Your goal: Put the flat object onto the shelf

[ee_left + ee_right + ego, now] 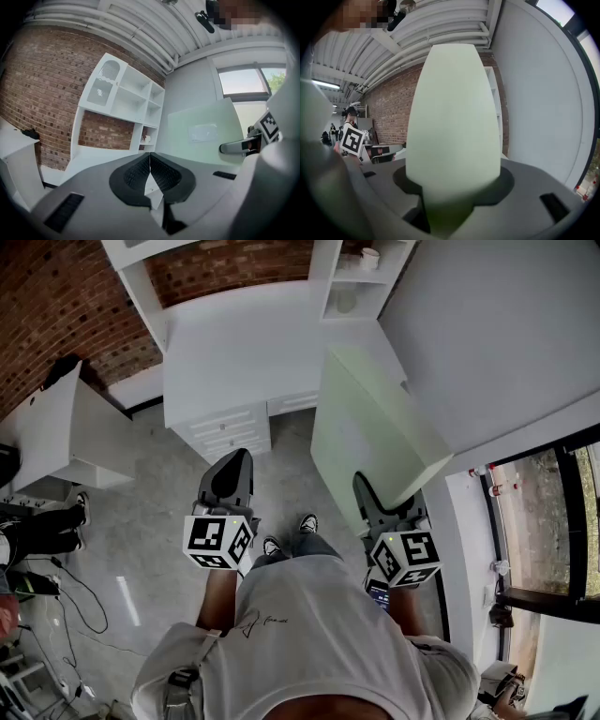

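Note:
The flat object is a wide, pale green board. My right gripper is shut on its near edge and holds it upright on edge, tilted away from me. In the right gripper view the board fills the space between the jaws and hides what lies ahead. My left gripper is held out level to the left of the board, shut with nothing in it; its pads meet. The white shelf unit stands ahead against the brick wall, and the left gripper view shows its open compartments.
A white desk with drawers stands below the shelf. A white table is at the left, with cables on the floor near it. A white wall and a window are on the right.

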Motion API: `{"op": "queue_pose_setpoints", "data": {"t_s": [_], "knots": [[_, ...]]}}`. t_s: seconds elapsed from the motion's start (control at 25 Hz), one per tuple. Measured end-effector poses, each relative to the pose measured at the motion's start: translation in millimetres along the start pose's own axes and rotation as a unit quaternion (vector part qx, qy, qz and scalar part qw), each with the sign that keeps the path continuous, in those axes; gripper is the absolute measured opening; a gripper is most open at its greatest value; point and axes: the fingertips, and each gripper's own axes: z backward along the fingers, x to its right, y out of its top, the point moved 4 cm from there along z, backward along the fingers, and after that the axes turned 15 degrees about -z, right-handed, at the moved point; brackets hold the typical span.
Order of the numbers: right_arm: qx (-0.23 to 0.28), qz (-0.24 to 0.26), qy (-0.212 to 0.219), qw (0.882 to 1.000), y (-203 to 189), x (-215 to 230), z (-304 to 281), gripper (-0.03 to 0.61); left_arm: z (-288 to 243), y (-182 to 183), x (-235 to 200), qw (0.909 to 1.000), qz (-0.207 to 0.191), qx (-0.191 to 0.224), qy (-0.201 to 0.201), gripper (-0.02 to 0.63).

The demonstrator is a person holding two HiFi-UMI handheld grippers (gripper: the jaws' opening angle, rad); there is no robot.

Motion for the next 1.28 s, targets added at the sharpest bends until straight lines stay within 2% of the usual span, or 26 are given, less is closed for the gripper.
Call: {"op": "queue_pose_setpoints", "data": {"t_s": [0.4,0.72,1.28], "knots": [[0.022,0.024,-0.007,0.999,-8,-29,31,0.265,30,2,6,0.9997,-0.001,0.022,-0.011,0.014],[0.033,-0.01,0.013,0.999,-17,-36,39,0.278,42,6,10,0.9991,0.001,0.035,-0.024,0.014],[0.03,-0.002,0.028,0.999,7,-8,-16,0.278,-8,13,-6,0.9996,-0.019,0.019,0.008,0.014]]}}
